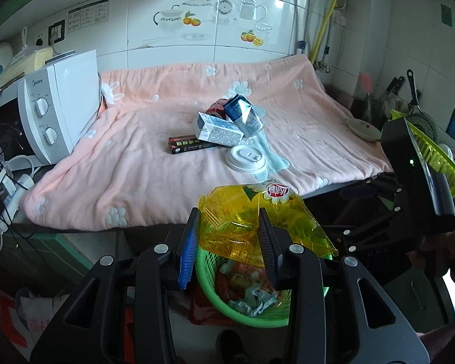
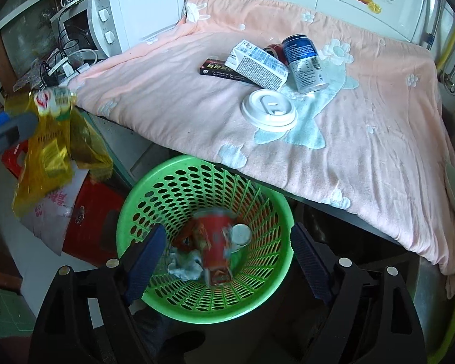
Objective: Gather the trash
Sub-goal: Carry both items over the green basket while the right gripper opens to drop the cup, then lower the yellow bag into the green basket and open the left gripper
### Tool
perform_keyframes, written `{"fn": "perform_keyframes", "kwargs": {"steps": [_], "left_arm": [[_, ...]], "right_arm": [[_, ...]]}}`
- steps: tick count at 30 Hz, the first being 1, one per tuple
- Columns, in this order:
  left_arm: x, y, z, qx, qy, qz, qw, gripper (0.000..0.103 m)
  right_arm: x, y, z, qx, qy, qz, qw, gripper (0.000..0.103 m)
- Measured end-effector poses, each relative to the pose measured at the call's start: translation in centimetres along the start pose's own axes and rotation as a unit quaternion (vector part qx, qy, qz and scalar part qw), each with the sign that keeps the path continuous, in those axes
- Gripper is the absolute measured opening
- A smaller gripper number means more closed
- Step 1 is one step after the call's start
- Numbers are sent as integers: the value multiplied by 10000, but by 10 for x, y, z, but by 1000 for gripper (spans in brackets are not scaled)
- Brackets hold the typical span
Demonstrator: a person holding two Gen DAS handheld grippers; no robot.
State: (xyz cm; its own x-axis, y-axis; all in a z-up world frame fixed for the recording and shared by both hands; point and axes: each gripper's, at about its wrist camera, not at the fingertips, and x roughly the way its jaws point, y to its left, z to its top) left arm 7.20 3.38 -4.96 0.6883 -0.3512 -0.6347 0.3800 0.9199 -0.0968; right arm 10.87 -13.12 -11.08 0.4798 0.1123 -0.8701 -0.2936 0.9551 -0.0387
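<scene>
My left gripper (image 1: 229,227) is shut on a yellow plastic wrapper (image 1: 257,212) and holds it above the green perforated basket (image 1: 209,285). The wrapper also shows at the left of the right wrist view (image 2: 54,142). My right gripper (image 2: 227,248) is open and empty over the basket (image 2: 206,306), where a blurred red cup (image 2: 215,239) and crumpled tissue lie. On the pink blanket (image 2: 182,100) lie a white cup lid (image 2: 268,109), a white carton (image 2: 257,63), a blue can (image 2: 303,57), a red can (image 2: 273,51) and a black box (image 2: 215,68).
A white microwave (image 1: 57,106) stands at the blanket's left with cables and a power strip (image 1: 6,188) beside it. A plate (image 1: 362,127) and a lime dish rack (image 1: 433,151) sit at the right. A red bag (image 2: 88,218) lies on the floor by the basket.
</scene>
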Motion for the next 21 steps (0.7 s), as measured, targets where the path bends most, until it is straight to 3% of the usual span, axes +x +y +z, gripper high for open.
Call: {"fn": "perform_keyframes", "kwargs": {"steps": [19,21], "left_arm": [[42,-35,-22,40,659,-365,9972,40],[47,-39,-24,23,757,-414,9963,47]], "right_arm": [[-36,-28,-18,452,-264,-306,9982,83],[-37,-31,-19,487,-263,-341,9979,83]]}}
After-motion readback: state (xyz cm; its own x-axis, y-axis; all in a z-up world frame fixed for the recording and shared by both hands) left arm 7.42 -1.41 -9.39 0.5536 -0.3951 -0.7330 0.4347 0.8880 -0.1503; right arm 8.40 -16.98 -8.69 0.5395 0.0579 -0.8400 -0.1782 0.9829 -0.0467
